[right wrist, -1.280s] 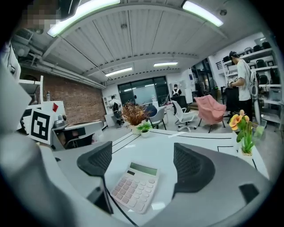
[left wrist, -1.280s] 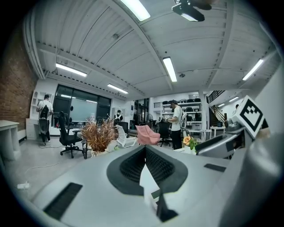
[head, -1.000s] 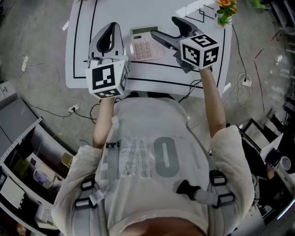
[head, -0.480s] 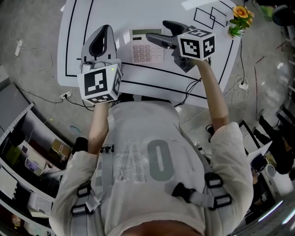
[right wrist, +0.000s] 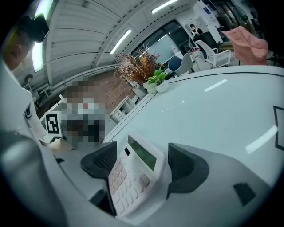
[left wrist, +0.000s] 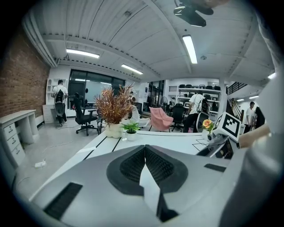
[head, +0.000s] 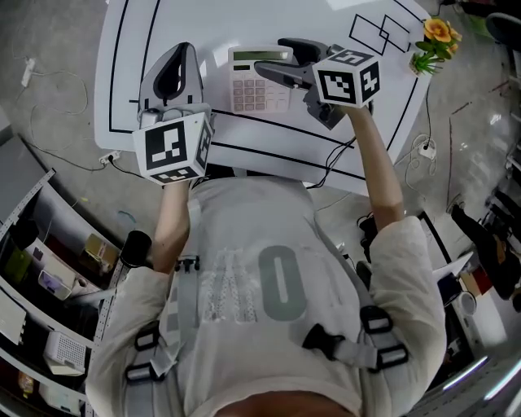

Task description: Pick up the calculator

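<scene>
A white calculator with pale keys lies flat on the white table. My right gripper reaches in from the right and straddles the calculator's display end. In the right gripper view the calculator sits between the two dark pads of the right gripper. The jaws are closing, with a gap still showing on the right side. My left gripper hovers left of the calculator, shut and holding nothing, its pads meeting at the tip of the left gripper.
An orange flower in a small pot stands at the table's far right corner. A dried-leaf plant and a small green plant stand at the far end. Black lines mark the tabletop. Cables lie on the floor around it.
Both grippers have sunk toward the table. The right gripper has tilted down and its jaws now stand on either side of the calculator, slightly narrower than before.
</scene>
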Demonstrator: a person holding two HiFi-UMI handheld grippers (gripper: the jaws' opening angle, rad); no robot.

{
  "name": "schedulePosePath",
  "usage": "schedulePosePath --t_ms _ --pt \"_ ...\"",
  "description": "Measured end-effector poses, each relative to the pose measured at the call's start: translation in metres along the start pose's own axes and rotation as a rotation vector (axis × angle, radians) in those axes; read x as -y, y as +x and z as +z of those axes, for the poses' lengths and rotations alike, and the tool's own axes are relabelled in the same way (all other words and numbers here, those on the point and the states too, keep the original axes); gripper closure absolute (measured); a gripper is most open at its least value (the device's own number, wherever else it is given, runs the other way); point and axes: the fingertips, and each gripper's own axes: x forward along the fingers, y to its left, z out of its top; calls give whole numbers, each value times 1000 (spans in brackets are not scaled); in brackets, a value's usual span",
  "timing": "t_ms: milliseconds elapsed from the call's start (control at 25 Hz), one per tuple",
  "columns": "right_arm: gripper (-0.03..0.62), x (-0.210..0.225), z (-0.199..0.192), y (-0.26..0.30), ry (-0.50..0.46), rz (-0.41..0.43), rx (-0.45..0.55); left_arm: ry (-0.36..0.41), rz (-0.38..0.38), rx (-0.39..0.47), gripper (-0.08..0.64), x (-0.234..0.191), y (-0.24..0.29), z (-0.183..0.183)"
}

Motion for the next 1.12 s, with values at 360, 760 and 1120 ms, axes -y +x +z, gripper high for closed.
schedulePosePath --t_ms 360,760,1120 --pt "290 0 -11 11 -71 -30 -124 -26 0 -11 538 -1 9 -5" --pt "407 6 -13 10 -72 -41 -142 -22 -13 -26 538 6 12 -12" --pt "509 -10 -16 10 98 70 -17 -10 6 -25 538 0 15 -11"
